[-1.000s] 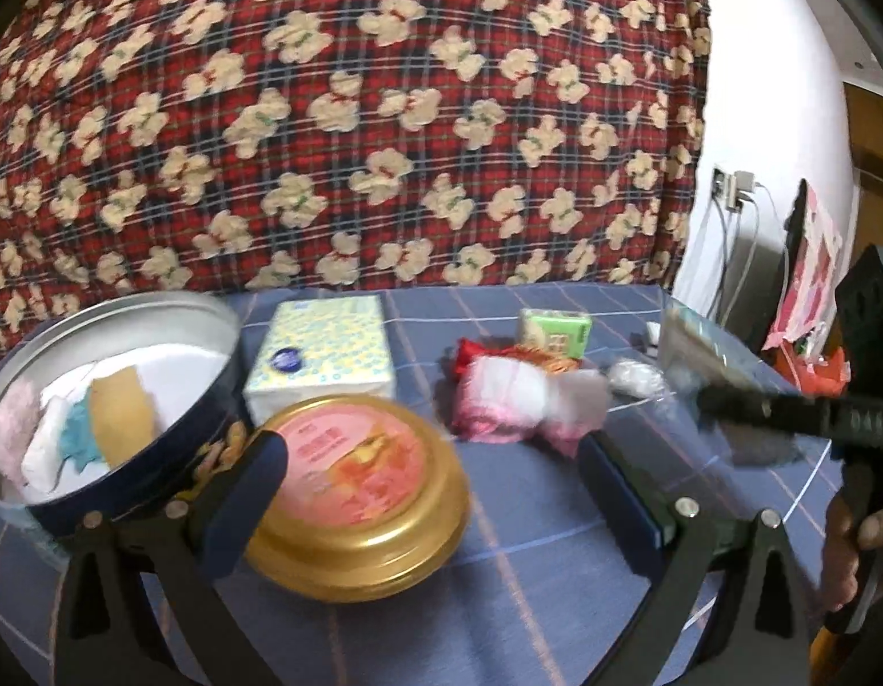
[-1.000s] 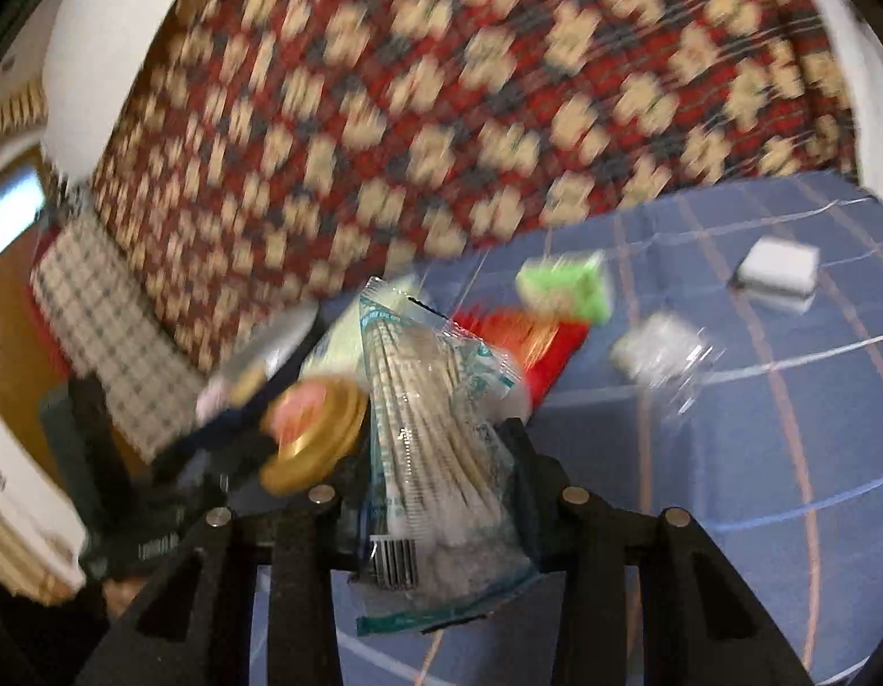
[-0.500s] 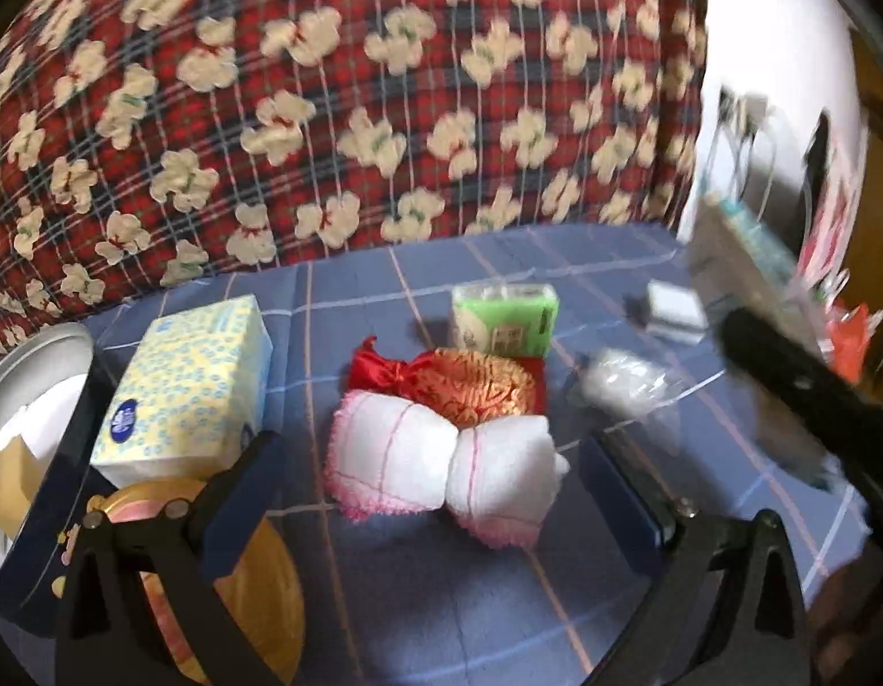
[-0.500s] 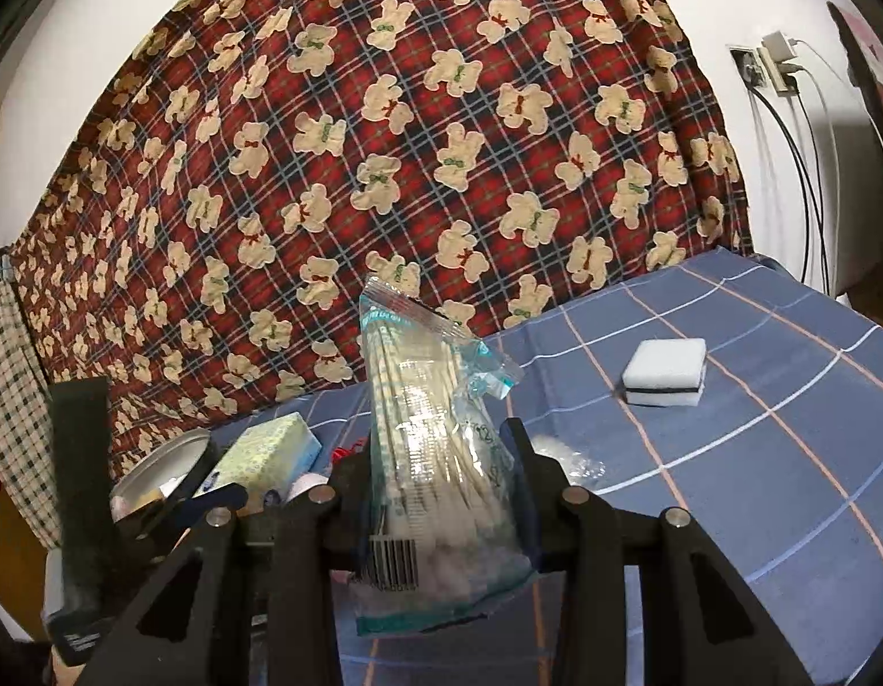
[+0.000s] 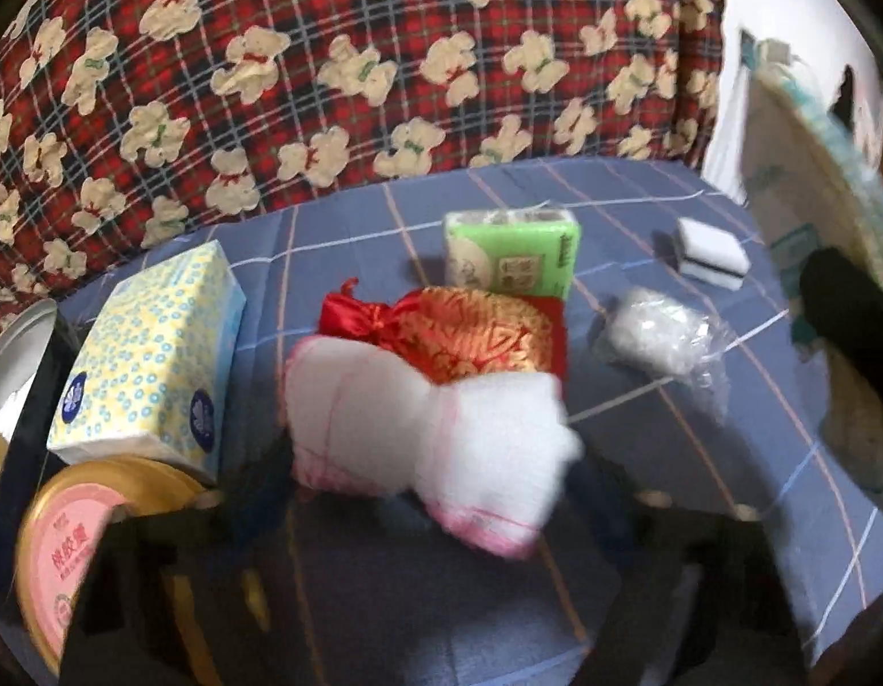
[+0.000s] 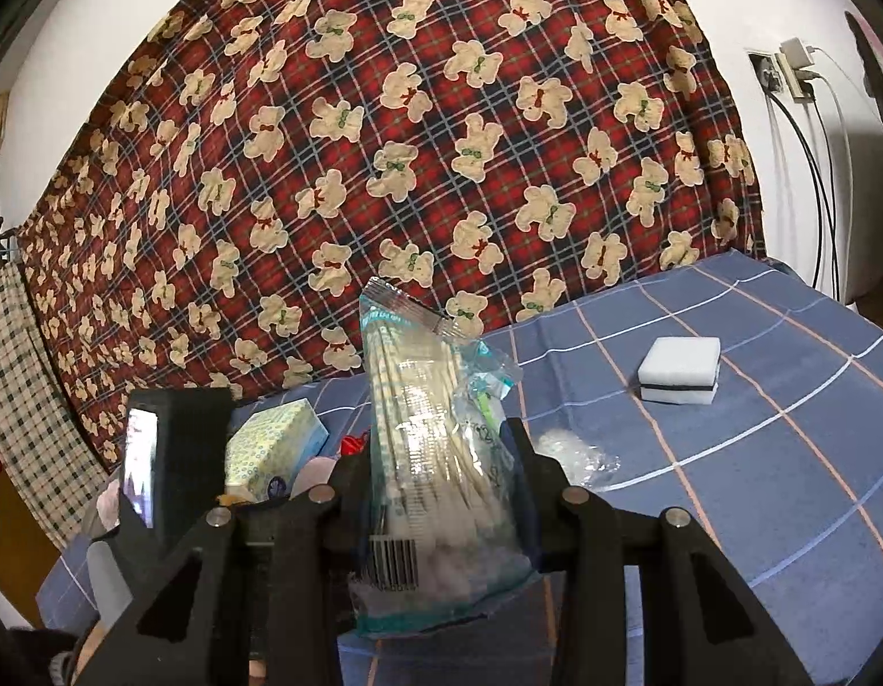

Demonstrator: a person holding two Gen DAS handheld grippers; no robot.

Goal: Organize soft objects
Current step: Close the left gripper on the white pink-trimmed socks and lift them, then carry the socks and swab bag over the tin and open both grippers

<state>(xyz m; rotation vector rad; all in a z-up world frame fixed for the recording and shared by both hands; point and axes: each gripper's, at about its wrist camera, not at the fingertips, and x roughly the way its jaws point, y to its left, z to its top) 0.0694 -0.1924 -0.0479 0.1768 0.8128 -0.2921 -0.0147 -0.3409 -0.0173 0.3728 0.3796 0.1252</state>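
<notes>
My right gripper [image 6: 435, 469] is shut on a clear bag of cotton swabs [image 6: 430, 446] and holds it upright above the blue checked cloth [image 6: 755, 457]. In the left wrist view my left gripper [image 5: 424, 491] is open, blurred, close over a white and pink rolled towel [image 5: 418, 429]. Behind the towel lie a red and gold pouch [image 5: 470, 331] and a green tissue pack [image 5: 512, 254]. A crumpled clear bag [image 5: 652, 337] and a white sponge [image 5: 710, 254] lie to the right. The right gripper with the swab bag [image 5: 830, 200] shows at the right edge.
A yellow tissue box [image 5: 150, 354] and a gold tin lid [image 5: 92, 543] sit at the left, beside a round tin's rim [image 5: 12, 343]. A bear-print blanket [image 6: 441, 143] hangs behind. Wall sockets with cables [image 6: 795, 80] are at the right.
My left gripper has swung right and forward from the tin and lid to the rolled towel. The right gripper has lifted and steadied with the swab bag still held.
</notes>
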